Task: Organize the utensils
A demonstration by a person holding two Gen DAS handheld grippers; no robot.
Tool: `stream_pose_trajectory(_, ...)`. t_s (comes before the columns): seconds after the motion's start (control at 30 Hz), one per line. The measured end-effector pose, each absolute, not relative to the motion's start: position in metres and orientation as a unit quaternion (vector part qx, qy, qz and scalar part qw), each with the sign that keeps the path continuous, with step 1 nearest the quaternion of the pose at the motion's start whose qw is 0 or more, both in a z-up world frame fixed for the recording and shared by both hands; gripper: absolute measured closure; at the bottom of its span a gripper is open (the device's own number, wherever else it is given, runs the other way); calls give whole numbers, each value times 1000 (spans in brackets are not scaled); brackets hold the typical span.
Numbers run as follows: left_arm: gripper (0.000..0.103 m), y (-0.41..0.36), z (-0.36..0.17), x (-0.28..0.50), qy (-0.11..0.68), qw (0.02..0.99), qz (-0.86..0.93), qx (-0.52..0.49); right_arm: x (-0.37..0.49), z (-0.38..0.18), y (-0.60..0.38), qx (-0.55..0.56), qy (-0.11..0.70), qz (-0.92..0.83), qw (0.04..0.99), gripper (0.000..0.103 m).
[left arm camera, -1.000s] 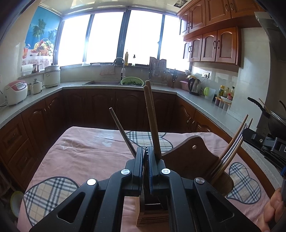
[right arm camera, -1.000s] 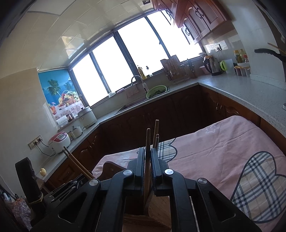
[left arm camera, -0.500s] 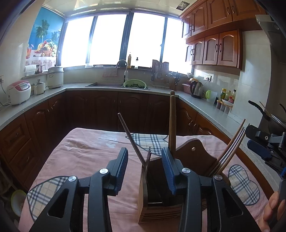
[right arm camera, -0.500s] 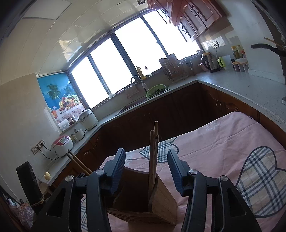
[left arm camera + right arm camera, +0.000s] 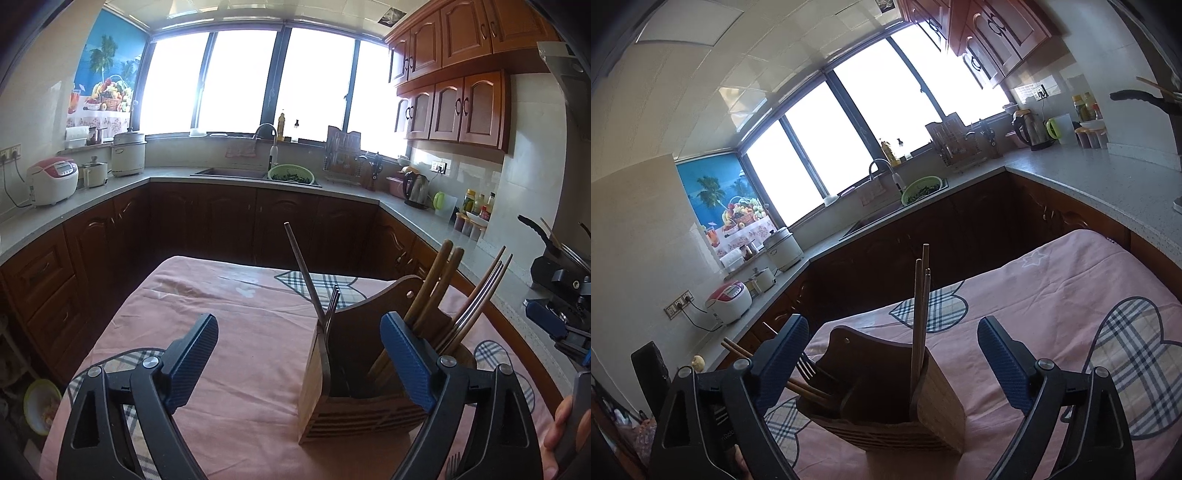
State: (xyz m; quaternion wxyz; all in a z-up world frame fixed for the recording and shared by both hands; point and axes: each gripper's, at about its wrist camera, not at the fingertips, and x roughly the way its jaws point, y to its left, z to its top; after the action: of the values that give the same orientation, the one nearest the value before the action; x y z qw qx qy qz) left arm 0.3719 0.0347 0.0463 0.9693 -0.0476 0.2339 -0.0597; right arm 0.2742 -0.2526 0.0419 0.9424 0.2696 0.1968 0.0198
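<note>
Pink cloth (image 5: 229,332) with checked hearts is covering the tabletop, and the wooden utensil holder (image 5: 354,402) is standing on it toward the near edge, well in from the far corners. Inside the holder everything is sitting upright or leaning: wooden-handled spoons (image 5: 436,280) and thin metal handles (image 5: 480,302) are crowding the right-hand compartment as the left view shows it, a fork (image 5: 332,302) and one dark slanting handle (image 5: 301,266) are poking from the slot at its left wall, and three chopsticks (image 5: 921,314) are rising from the narrow end compartment in the right view. Left gripper (image 5: 299,354) is spreading wide, its jaws having just been opening, with nothing pinched between its blue pads; the holder is merely sitting ahead of its right finger. Right gripper (image 5: 892,358) is doing the same, jaws just opened wide, with the holder and chopsticks between them, untouched. Sorting is looking nearly finished to me, though what looks like a fork's tines (image 5: 452,467) are showing at the very near edge, so one piece may be waiting.
</note>
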Motion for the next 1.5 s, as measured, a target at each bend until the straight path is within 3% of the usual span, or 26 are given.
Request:
stream_pose_trajectory(0.67, 7, 53, 46, 325, 263, 962, -60, -54, 236, 37, -248, 285, 211, 19, 935, 5)
stream_pose_trajectory(1.13, 3, 89, 59, 204, 273, 956, -65, -84, 148, 30, -210, 249, 219, 35, 943, 2)
stream_pose_trajectory(1.5, 3, 98, 67, 110, 225, 970, -56, -75, 77, 34, -171, 155, 200, 29, 967, 0)
